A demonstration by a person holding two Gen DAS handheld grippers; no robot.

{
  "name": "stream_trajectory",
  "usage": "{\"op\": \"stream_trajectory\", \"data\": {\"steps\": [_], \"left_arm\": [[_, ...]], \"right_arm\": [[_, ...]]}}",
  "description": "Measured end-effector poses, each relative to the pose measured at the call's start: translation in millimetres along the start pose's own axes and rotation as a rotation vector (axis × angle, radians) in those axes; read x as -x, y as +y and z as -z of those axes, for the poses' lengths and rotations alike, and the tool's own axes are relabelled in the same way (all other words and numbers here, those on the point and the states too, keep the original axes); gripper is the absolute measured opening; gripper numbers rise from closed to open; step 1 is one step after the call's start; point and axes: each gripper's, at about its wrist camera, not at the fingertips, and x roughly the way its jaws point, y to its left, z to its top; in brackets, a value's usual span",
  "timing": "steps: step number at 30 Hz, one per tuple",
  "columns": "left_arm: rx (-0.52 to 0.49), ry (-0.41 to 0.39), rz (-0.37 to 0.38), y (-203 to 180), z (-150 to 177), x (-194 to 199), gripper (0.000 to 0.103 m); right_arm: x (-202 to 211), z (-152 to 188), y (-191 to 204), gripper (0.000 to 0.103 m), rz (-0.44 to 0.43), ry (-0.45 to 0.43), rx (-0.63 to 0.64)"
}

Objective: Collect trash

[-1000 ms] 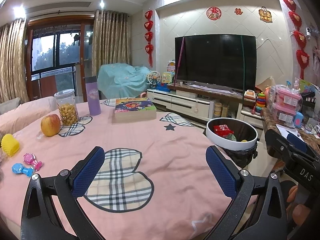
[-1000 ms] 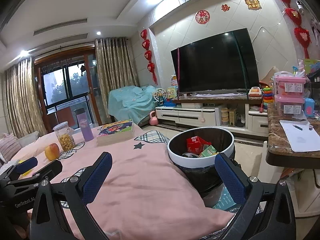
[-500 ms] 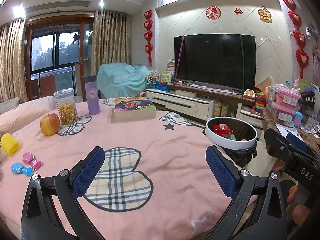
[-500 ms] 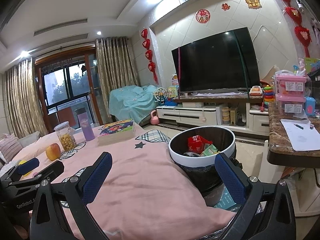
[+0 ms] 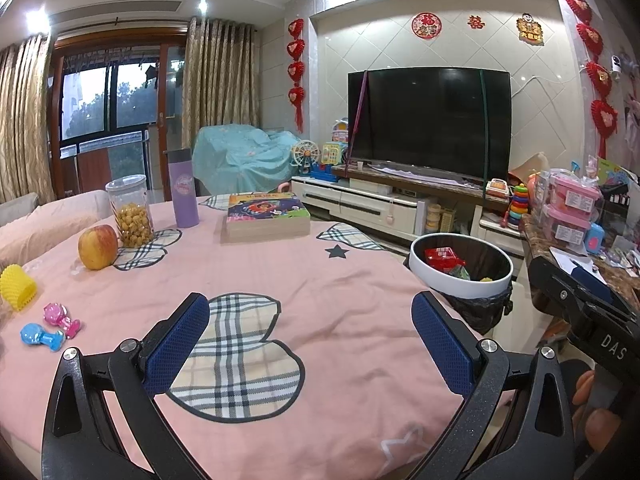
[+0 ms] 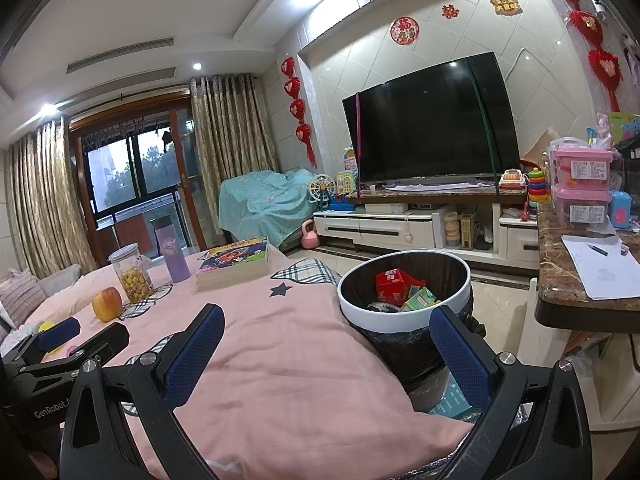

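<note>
A round bin with a white rim [image 5: 460,280] [image 6: 404,312] and black liner stands beside the right edge of the pink-clothed table [image 5: 280,280] [image 6: 280,344]. Inside lie a red packet [image 6: 394,283] [image 5: 442,258] and a green carton [image 6: 420,300]. My left gripper [image 5: 310,326] hovers open over the plaid heart patch, nothing between its blue pads. My right gripper [image 6: 328,340] is open too, low at the table's near right corner, with the bin just beyond its right finger. The other gripper shows at the edge of each view.
On the far side of the table stand an apple [image 5: 98,247], a jar of yellow snacks [image 5: 129,211], a purple bottle [image 5: 183,189] and a book [image 5: 267,216]. Small toys [image 5: 50,326] lie at the left. A marble counter [image 6: 580,280] with papers flanks the bin on the right.
Both views have shifted very slightly; the bin sits marginally differently in frame. Both grippers stay open and empty.
</note>
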Motion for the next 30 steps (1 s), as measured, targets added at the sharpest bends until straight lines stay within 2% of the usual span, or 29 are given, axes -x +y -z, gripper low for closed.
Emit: {"op": "stream_trajectory", "data": {"steps": [30], "left_arm": [[0.004, 0.009, 0.008, -2.8, 2.2, -1.7, 0.103]], "right_arm": [[1.6, -1.6, 3.0, 0.103, -0.015, -0.001, -0.010]]}}
